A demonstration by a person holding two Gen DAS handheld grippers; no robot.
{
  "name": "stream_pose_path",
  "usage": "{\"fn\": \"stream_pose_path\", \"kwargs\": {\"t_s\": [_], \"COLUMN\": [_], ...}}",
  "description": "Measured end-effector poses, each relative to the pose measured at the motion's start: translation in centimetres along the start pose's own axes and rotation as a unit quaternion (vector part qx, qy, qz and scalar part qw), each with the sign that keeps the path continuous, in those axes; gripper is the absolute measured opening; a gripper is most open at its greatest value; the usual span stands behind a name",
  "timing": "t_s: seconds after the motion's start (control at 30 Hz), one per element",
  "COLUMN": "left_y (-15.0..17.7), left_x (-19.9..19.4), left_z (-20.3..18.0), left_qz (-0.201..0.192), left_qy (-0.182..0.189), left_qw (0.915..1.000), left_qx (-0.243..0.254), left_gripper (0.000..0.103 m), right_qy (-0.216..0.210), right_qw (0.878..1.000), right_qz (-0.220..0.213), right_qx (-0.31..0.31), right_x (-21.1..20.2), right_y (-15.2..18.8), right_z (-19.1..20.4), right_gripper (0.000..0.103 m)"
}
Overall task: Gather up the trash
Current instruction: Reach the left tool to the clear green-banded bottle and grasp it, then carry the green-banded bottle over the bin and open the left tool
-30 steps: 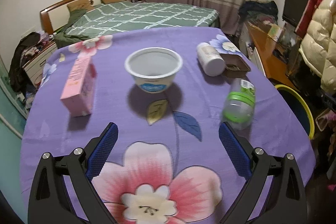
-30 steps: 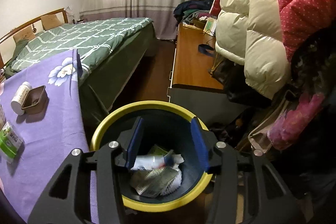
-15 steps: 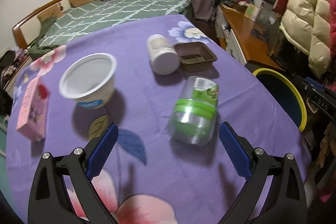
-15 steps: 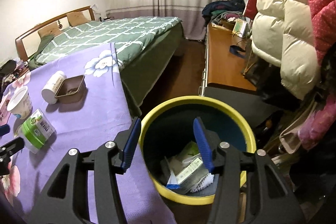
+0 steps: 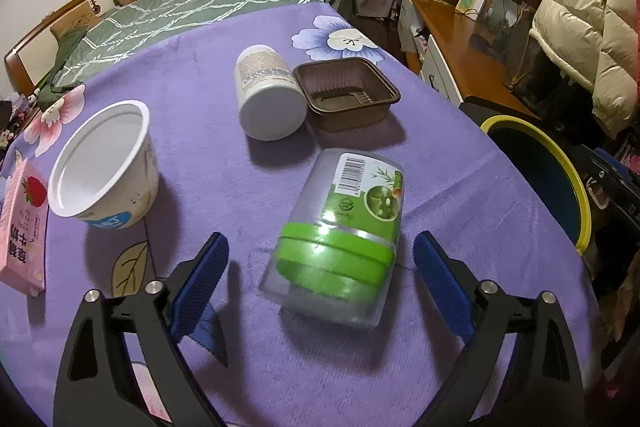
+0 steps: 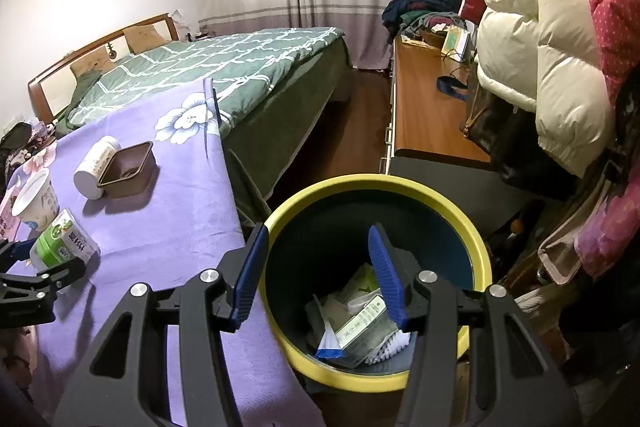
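Observation:
A clear plastic container with a green lid band (image 5: pixel 344 239) lies on its side on the purple flowered tablecloth (image 5: pixel 200 75). My left gripper (image 5: pixel 320 247) straddles its lid end; the jaws are closing, and both blue pads stand apart from it. Beyond it lie a white bottle (image 5: pixel 268 95), a brown plastic tray (image 5: pixel 346 95), a white cup (image 5: pixel 104 163) and a pink carton (image 5: pixel 22 227). My right gripper (image 6: pixel 318 233) hangs open and empty over the yellow-rimmed bin (image 6: pixel 380 183), which holds wrappers (image 6: pixel 360 323). The right wrist view also shows the container (image 6: pixel 64 241).
The bin's rim (image 5: pixel 560 163) stands just past the table's right edge. A green-quilted bed (image 6: pixel 208 67) lies behind the table. A wooden desk (image 6: pixel 424 107) and hanging puffy coats (image 6: pixel 540 47) crowd the right side beyond the bin.
My left gripper has swung right and down to the green-banded container, which now lies between its jaws, and the jaws have narrowed a little. The right gripper has drifted slightly and still hangs over the bin.

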State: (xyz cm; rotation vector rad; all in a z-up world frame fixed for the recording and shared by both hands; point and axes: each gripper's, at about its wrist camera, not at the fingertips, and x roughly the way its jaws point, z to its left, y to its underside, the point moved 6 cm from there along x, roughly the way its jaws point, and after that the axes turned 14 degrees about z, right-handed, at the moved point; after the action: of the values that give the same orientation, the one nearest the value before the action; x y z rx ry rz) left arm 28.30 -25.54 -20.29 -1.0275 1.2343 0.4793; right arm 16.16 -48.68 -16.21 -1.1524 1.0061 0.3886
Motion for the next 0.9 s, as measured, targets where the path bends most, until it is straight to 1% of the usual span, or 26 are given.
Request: {"fn": "stream_pose_path", "kwargs": {"t_s": [0.07,0.17,0.2,0.23,0.43,0.63,0.9], "left_y": [-0.1,-0.3,-0.3,-0.3,-0.3,-0.2,-0.7], "left_x": [0.2,0.6,0.6,0.5,0.3,-0.7,-2.4], "left_z": [-0.1,-0.3,-0.4,-0.5,-1.1,-2.1,-4.3], "left_qz": [0.003,0.008,0.007,0.006,0.008,0.005,-0.009], "left_qy": [0.002,0.008,0.006,0.004,0.009,0.016,0.022], "left_qw": [1.0,0.9999,1.0,1.0,0.9998,0.9997,0.9989], "left_qx": [0.0,0.001,0.003,0.006,0.013,0.019,0.04], "left_gripper": [0.083,0.072,0.068,0.061,0.054,0.051,0.051], "right_qy": [-0.002,-0.008,-0.008,-0.009,-0.011,-0.014,-0.017], "right_qw": [1.0,1.0,1.0,1.0,1.0,1.0,1.0], "right_qz": [0.001,0.002,0.002,0.003,0.005,0.005,0.0], "right_qx": [-0.002,-0.005,-0.005,-0.005,-0.004,-0.004,0.009], "right_x": [0.1,0.2,0.2,0.2,0.3,0.3,-0.1], "right_y": [0.1,0.1,0.1,0.1,0.2,0.3,0.5], "right_z": [0.1,0.3,0.3,0.3,0.1,0.0,-1.4], "right_gripper": [0.05,0.05,0.05,0.05,0.05,0.05,0.05]}}
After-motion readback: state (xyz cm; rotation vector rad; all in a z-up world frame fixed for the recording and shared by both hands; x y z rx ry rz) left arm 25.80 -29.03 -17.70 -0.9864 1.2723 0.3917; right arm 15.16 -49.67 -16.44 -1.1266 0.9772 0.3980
